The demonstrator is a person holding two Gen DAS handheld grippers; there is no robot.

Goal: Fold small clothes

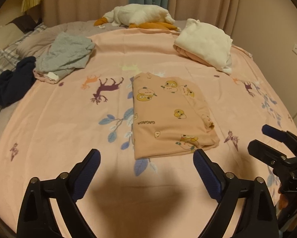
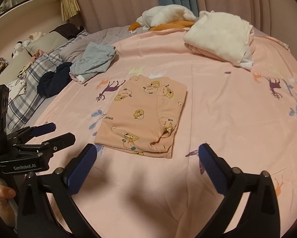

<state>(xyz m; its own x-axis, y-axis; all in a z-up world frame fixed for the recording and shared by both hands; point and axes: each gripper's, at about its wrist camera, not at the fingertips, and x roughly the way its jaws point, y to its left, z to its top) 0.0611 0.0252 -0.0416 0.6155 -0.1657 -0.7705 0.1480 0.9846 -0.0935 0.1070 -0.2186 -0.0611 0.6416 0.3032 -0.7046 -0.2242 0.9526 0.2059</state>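
At frame centre the folded top (image 1: 170,117) lay free; both tools, left (image 1: 146,161) and right (image 2: 148,158), gaped empty; a careless regrasp could undo its folds.

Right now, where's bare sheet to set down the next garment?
Free: the strip between the folded duck-print top and both open grippers, left gripper, right gripper; also right of the top, below the white stack. Crowded: far left, grey garment and navy garment.
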